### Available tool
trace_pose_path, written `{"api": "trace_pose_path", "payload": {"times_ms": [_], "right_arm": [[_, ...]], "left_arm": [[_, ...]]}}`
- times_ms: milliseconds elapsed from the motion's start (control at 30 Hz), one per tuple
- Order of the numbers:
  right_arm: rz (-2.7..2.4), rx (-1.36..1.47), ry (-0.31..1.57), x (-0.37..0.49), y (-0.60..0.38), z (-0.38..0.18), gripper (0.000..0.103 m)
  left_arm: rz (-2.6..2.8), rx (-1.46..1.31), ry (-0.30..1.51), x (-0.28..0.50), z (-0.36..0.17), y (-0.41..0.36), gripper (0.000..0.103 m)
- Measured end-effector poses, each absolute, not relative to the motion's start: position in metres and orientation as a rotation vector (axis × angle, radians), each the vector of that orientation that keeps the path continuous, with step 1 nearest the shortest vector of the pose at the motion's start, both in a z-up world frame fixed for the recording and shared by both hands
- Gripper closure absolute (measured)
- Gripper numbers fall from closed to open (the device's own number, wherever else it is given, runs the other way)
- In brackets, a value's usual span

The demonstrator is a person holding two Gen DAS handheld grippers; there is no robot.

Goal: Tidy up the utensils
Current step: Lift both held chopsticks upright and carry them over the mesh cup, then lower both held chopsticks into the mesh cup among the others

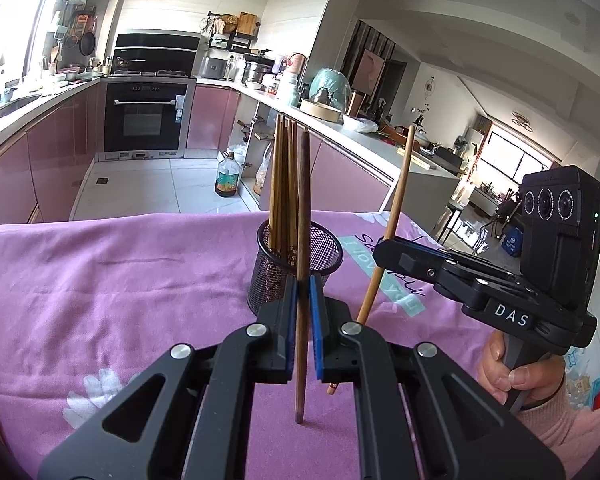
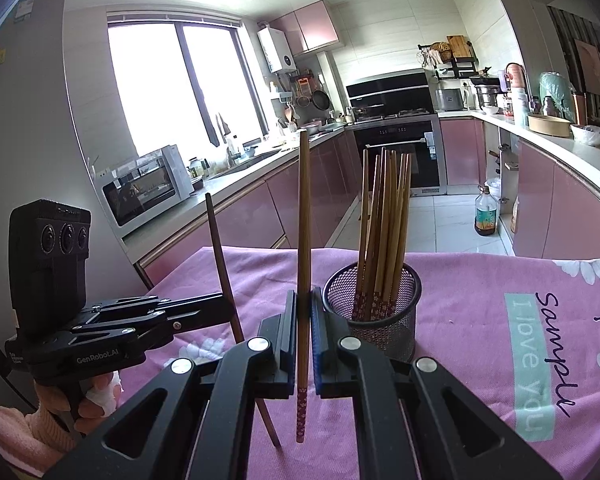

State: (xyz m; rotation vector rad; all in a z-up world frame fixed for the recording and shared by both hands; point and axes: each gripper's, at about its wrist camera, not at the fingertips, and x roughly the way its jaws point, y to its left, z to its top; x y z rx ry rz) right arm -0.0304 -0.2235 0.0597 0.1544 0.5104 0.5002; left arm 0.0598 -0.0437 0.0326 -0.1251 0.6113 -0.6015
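A black mesh holder [image 1: 300, 268] [image 2: 374, 312] stands on the pink cloth with several wooden chopsticks upright in it. My left gripper [image 1: 303, 284] is shut on a dark brown chopstick [image 1: 303, 208], held upright just in front of the holder. It also shows in the right wrist view [image 2: 219, 256], at the left. My right gripper [image 2: 304, 300] is shut on a lighter chopstick [image 2: 304, 216] with a flowered end, upright, left of the holder. In the left wrist view that gripper [image 1: 390, 246] holds the chopstick [image 1: 400, 184] tilted, right of the holder.
The table is covered by a pink flowered cloth [image 1: 119, 280] [image 2: 480, 300] with printed lettering. Behind it is a kitchen floor with an oil bottle [image 1: 227, 176], pink cabinets and an oven [image 1: 143, 120].
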Motion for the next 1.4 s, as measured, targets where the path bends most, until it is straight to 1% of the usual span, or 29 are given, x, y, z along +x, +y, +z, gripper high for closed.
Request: {"api": "trace_pose_path", "payload": {"times_ms": [1033,1400], "right_arm": [[0.498,0.148,0.491,-0.023,-0.229,0.067,0.098],[0.499,0.133,0.468,-0.018,-0.228,0.078,0.098]], "left_arm": [[-0.6,-0.108,0.584,0.065,0.048,-0.05,0.096],[-0.603,-0.106,0.564,0.067,0.058,-0.052,0.096]]}}
